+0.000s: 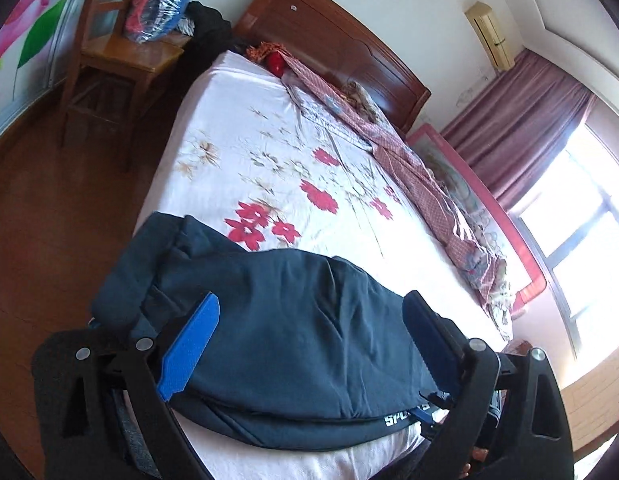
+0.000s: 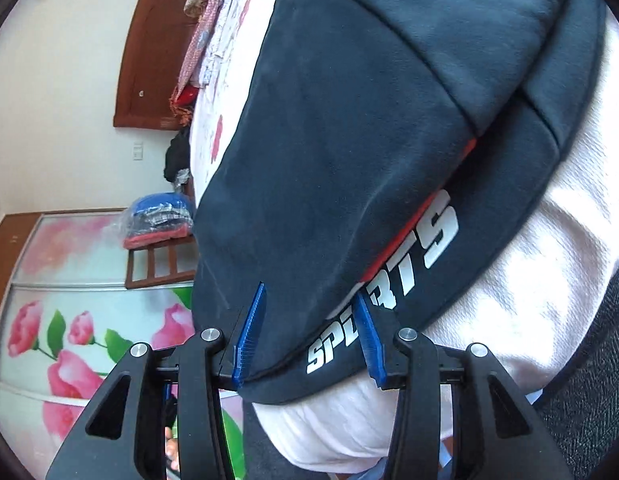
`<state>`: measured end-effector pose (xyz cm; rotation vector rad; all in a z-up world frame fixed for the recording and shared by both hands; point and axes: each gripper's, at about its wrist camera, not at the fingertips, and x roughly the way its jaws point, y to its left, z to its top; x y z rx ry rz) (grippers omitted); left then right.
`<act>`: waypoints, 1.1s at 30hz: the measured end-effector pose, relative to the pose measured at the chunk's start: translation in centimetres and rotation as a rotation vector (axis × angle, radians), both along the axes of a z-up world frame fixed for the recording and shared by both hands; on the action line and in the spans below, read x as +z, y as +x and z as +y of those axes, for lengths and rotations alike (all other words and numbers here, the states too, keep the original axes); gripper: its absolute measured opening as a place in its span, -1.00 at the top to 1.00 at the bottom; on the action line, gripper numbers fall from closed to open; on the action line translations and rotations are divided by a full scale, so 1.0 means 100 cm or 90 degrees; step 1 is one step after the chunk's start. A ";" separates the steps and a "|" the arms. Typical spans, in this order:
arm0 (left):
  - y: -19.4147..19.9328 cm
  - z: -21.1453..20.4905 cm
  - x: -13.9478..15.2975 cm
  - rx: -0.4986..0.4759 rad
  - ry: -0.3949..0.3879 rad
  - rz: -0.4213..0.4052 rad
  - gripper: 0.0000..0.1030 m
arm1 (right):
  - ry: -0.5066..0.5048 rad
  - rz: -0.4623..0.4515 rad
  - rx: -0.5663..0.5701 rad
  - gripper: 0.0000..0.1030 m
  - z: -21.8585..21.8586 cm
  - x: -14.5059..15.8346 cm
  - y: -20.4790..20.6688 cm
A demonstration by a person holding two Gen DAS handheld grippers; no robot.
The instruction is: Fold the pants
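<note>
Dark navy sports pants point(image 1: 293, 320) lie on near edge of bed point(image 1: 229, 120), at 6 o'clock in left wrist view, already in compact layered bundle; white "SPORTS" print point(image 2: 389, 284) on lower layer. Judgement: most folds done; maybe one last fold or smoothing left.

Left gripper point(image 1: 309, 344): blue fingers point(image 1: 189, 348) wide open, bundle between them, nothing pinched.

Right gripper point(image 2: 309, 340): jaws partly open, straddling corner of bundle at 6 o'clock; whether fabric is gripped, cannot tell.

Wooden chair point(image 1: 121, 52) at 10 o'clock.
</note>
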<state>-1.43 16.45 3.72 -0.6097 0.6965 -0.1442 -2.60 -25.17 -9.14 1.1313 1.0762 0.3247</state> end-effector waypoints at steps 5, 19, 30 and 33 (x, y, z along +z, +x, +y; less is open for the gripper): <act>0.011 -0.045 0.002 -0.078 0.032 0.018 -0.89 | -0.020 -0.051 0.045 0.82 0.006 0.010 0.001; 0.040 -0.100 -0.080 -0.250 0.258 0.119 -0.94 | -0.054 0.001 0.092 0.81 -0.005 -0.008 -0.025; 0.060 -0.050 -0.013 -0.166 0.249 0.122 -0.96 | -0.105 -0.140 0.176 0.07 0.011 0.093 0.051; 0.103 0.002 -0.023 -0.127 0.179 0.184 -0.96 | -0.084 -0.131 0.179 0.07 0.047 0.086 0.116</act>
